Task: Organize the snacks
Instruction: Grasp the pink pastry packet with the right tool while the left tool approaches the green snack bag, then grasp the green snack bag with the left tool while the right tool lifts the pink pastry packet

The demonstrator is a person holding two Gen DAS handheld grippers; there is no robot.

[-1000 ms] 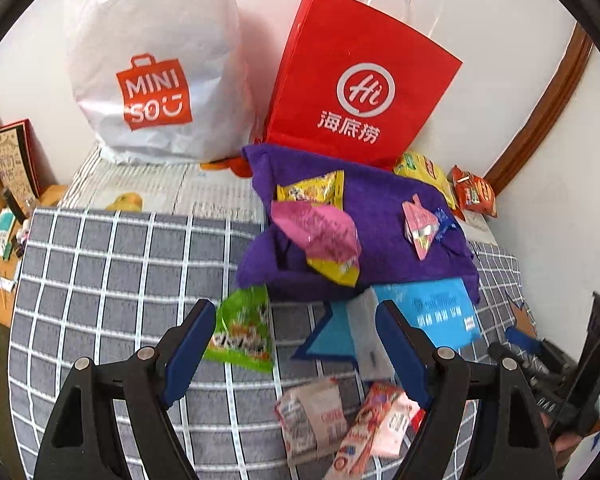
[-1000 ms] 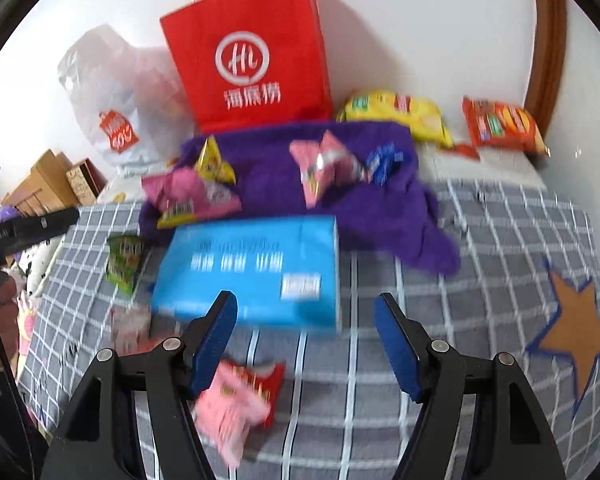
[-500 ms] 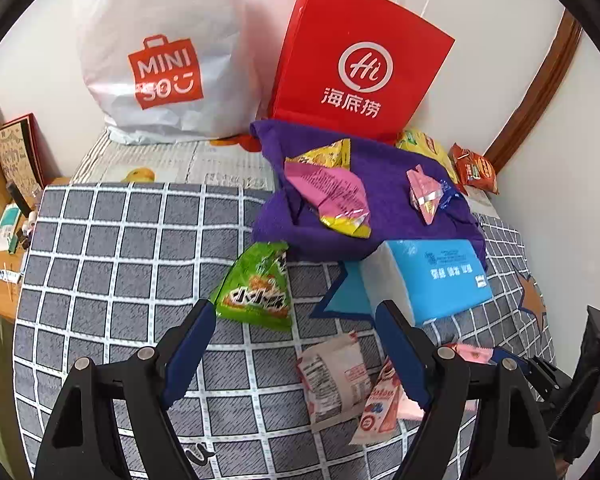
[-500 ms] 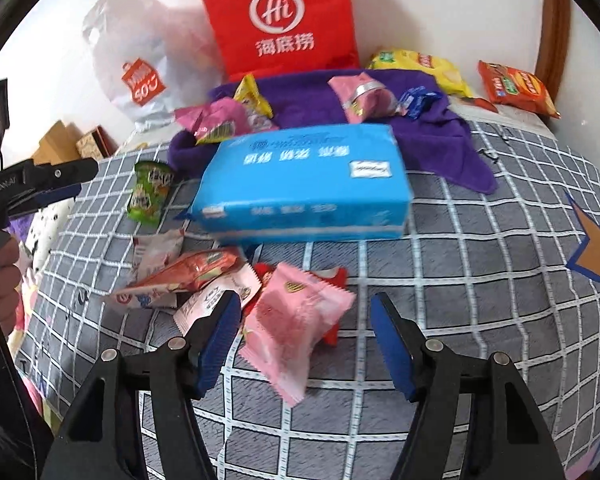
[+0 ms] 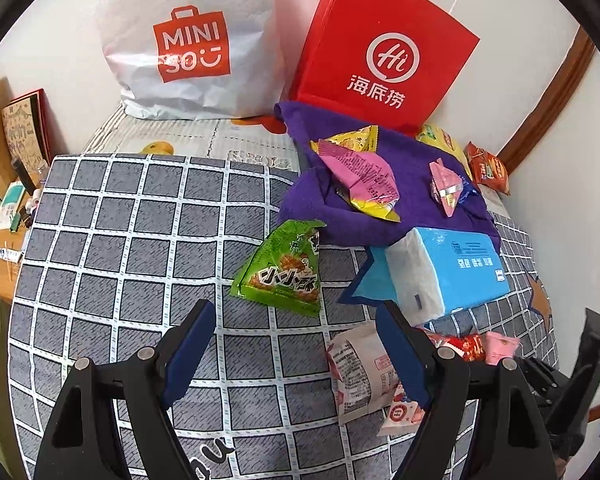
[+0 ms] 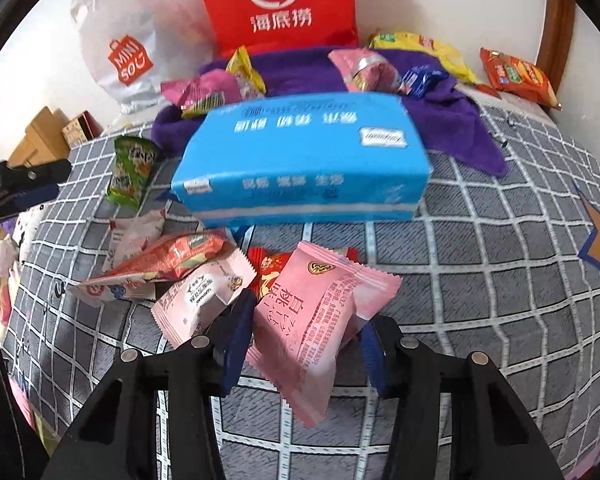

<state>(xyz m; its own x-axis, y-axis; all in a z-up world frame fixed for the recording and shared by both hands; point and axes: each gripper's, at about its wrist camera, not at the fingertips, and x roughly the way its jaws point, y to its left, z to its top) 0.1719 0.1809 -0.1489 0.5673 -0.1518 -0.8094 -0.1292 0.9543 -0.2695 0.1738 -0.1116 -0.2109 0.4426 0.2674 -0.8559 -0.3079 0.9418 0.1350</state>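
Snack packets lie on a grey checked bedspread (image 5: 120,240). My left gripper (image 5: 296,336) is open and empty, just short of a green triangular packet (image 5: 286,270). My right gripper (image 6: 306,330) is open, its fingers on either side of a pink snack packet (image 6: 320,320); I cannot tell whether they touch it. A paler pink packet (image 6: 204,296), a red-orange packet (image 6: 172,256) and a small red packet (image 6: 270,266) lie beside it. More snacks rest on a purple towel (image 5: 412,200). A blue tissue pack (image 6: 304,160) lies in the middle.
A white MINISO bag (image 5: 192,40) and a red paper bag (image 5: 384,56) stand against the wall at the back. Yellow (image 6: 424,50) and orange (image 6: 516,74) chip bags lie at the far right. Boxes (image 5: 20,136) and clutter sit left of the bed.
My right gripper has moved forward and down so the pink packet now lies between its fingers. My left gripper has drawn closer to the green packet.
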